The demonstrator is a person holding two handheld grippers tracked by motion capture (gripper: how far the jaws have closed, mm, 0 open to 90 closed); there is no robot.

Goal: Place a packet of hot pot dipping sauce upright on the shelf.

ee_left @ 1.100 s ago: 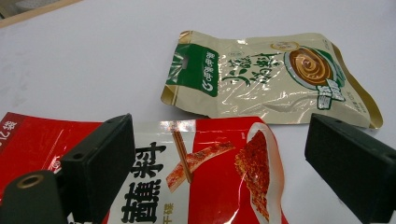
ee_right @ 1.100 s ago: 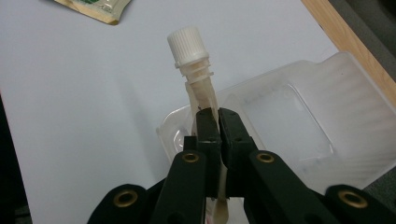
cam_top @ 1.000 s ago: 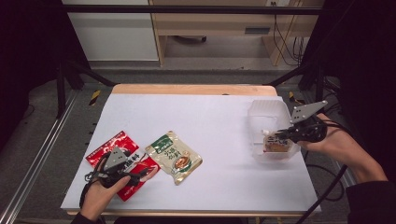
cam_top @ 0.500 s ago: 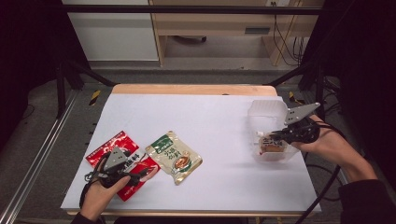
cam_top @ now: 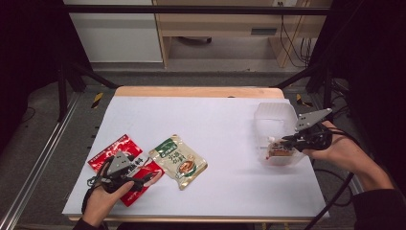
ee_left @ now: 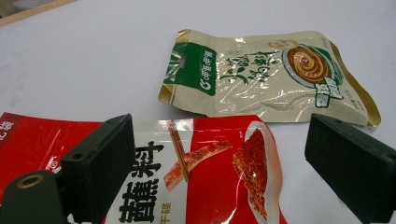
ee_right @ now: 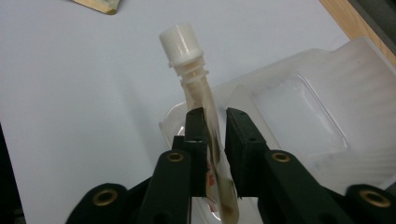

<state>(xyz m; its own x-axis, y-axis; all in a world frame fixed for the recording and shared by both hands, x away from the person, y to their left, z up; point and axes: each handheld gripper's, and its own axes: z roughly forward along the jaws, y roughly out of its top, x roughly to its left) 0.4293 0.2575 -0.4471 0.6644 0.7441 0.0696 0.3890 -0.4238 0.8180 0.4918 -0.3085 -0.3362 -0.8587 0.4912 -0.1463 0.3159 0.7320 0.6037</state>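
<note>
right tool (cam_top: 287, 142) has dipped lower into the clear tray (cam_top: 275, 112), pinching a spouted pouch (ee_right: 205, 116), its cap beyond the tips; probably a drop-off. left tool (cam_top: 139, 178) stays wide over the red packet (ee_left: 210, 163), green packet (ee_left: 266, 74) ahead.

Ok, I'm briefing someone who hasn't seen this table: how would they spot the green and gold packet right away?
Start at the white table and go to its near left part, where the left gripper hovers over a red packet. The green and gold packet lies flat just right of that. Its pale gold foil, green header and printed bowl picture set it apart from its red neighbour.
</note>
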